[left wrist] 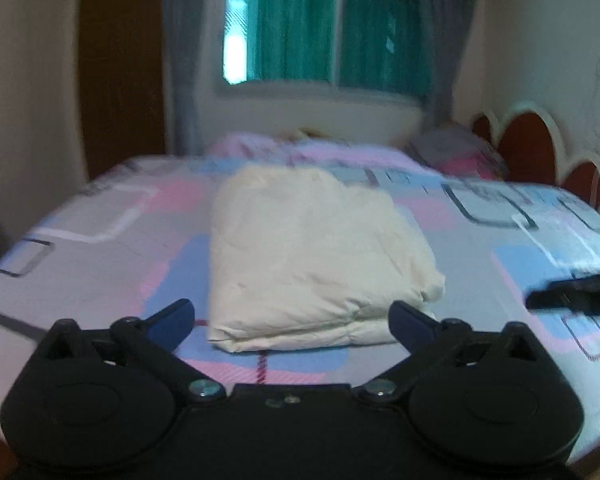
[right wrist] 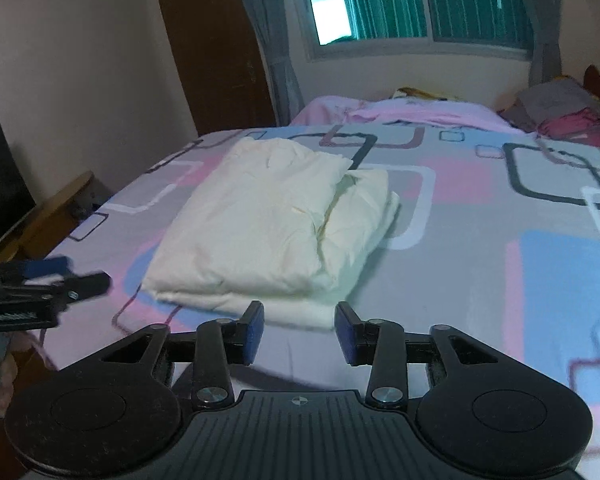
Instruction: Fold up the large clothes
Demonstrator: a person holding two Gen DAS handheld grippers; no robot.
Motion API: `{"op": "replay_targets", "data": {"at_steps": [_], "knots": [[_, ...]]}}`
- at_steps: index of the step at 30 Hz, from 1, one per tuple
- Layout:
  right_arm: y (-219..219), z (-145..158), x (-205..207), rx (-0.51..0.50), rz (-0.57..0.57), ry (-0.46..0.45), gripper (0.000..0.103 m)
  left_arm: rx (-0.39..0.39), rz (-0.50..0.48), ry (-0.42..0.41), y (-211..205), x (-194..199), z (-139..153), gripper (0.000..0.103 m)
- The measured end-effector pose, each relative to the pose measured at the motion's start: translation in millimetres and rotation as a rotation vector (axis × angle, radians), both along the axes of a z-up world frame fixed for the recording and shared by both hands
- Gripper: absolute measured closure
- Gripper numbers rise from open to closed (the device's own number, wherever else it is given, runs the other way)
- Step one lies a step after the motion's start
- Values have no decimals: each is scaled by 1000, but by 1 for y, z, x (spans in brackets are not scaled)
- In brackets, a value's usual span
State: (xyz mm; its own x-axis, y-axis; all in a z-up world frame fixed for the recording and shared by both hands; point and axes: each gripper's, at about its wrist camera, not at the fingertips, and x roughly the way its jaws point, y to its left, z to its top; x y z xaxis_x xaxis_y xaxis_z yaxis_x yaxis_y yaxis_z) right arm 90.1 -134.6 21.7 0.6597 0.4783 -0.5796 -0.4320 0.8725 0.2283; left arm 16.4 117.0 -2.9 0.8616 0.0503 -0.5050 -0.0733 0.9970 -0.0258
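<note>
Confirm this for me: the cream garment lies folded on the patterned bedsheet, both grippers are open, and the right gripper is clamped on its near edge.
One thing is wrong: the right gripper is not clamped on anything. The right wrist view shows its jaws open and empty, just short of the cream garment. The rest holds: the garment lies folded on the patterned bedsheet, and the left gripper is open too.

The folded garment (left wrist: 316, 256) lies on the bed (left wrist: 100, 264), ahead of both claws, pillows (right wrist: 560, 108) behind.

Cream garment (right wrist: 268, 220): matt wrinkled cloth; bedsheet (right wrist: 480, 240): smooth printed cloth.
</note>
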Motion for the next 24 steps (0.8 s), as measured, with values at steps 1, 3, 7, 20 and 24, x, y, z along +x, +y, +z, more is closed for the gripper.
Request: {"op": "replay_targets", "data": {"at_steps": [1,3,7,20,24], "knots": [[-2,3,-12,-8,-23,-36,0,7,14,-9,-5,-12,2,0],[-3,4,-29,-27,-22,-49,0,8,20,-3,-14,-29,7,0],[0,10,-54,-56,-40,-85,0,21,25,13,-26,-51,10,0],[-2,21,-94,-87,-73,-127,0,21,28,-4,-38,-85,22,0],[-2,23,-97,-89,-75,-136,0,20,27,-15,-38,-88,25,0]]}}
